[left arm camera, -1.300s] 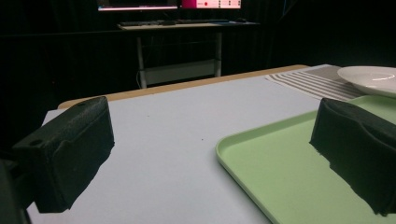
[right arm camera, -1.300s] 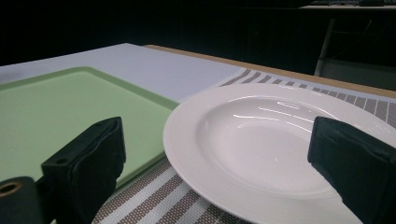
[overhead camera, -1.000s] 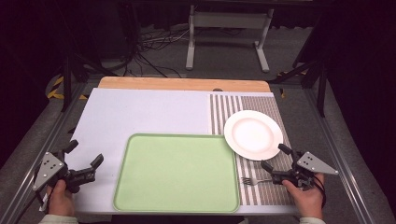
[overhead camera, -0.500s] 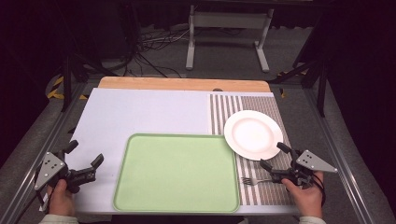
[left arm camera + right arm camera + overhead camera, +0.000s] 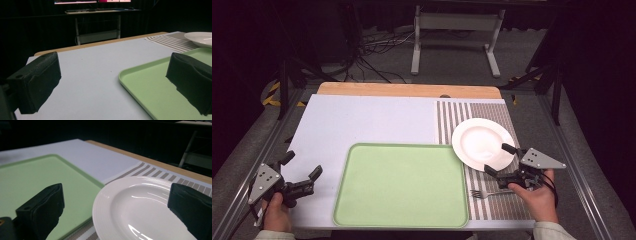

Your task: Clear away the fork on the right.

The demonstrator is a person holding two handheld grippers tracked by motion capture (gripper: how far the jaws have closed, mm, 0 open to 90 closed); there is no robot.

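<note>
Table [image 5: 362, 120], green tray [image 5: 402, 185], striped mat [image 5: 447, 120]

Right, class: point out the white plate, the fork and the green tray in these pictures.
white plate [image 5: 479, 142], high view, on its shallow centre.
fork [image 5: 486, 192], high view, on its handle near the tines.
green tray [image 5: 402, 182], high view, on its bare flat floor.
</note>
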